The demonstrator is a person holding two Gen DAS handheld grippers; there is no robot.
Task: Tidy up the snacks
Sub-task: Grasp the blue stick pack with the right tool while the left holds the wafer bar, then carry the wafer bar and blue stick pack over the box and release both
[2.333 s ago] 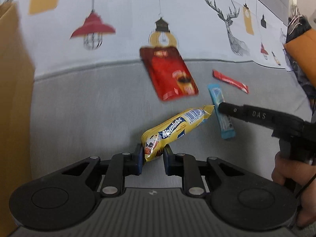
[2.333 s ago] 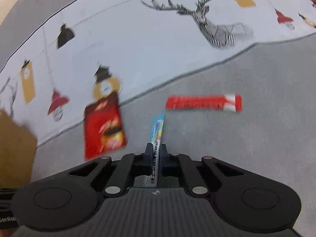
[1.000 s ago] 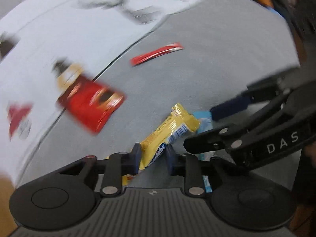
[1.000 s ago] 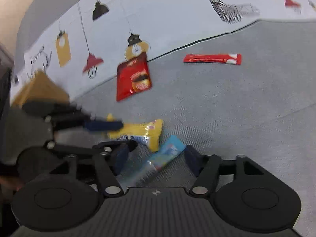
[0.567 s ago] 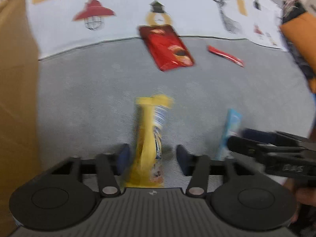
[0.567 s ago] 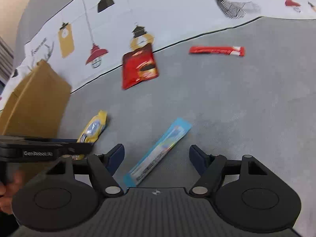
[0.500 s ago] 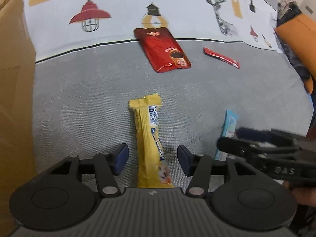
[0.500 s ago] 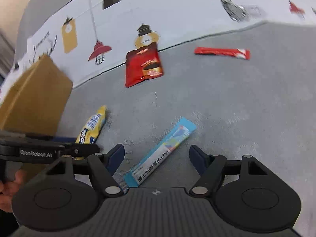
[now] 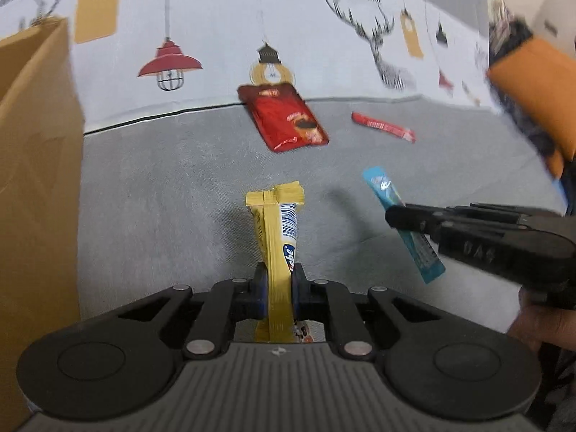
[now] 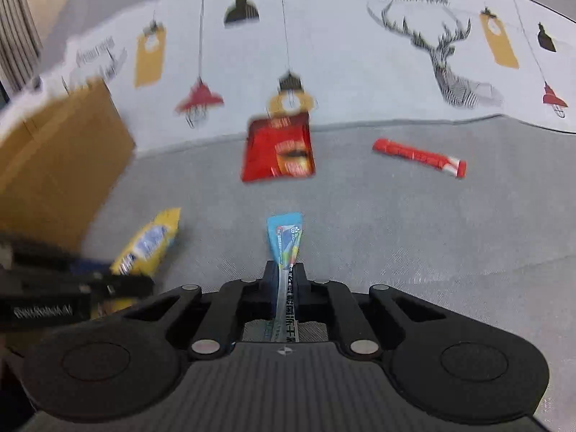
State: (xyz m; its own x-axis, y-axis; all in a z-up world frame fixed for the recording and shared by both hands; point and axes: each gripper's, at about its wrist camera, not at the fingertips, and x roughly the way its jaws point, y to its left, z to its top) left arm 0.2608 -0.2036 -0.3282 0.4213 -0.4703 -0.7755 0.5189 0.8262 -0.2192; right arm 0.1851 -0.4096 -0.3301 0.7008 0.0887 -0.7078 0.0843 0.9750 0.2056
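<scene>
Snacks sit in both grippers: nearest in the left wrist view, the left gripper (image 9: 279, 284) has its jaws closed on a yellow candy bar (image 9: 279, 230), which stands up between the fingers with its crimped end pointing away and its barcode showing. In the right wrist view, the right gripper (image 10: 285, 282) has its jaws closed on a thin blue stick pack (image 10: 286, 243), held edge-on with its blue tip pointing forward. Each tool shows in the other's camera: the right gripper reaches in from the right side of the left view, pinching the blue stick pack (image 9: 403, 223) so that it hangs tilted, clear of the surface, and the left gripper appears blurred at the lower left of the right view with the yellow candy bar (image 10: 149, 243) sticking out past it. Both packs are held over a grey fabric surface (image 9: 180, 187). Farther out on that grey surface lies a red pouch (image 10: 279, 151), flat, with its top edge reaching the border of a white printed cloth (image 10: 342, 64) that carries lamp and deer drawings. To the right of the pouch, well apart from it, lies a slim red stick pack (image 10: 419, 156). At the left edge stands a brown cardboard box (image 9: 36, 165), near the left gripper's side.
</scene>
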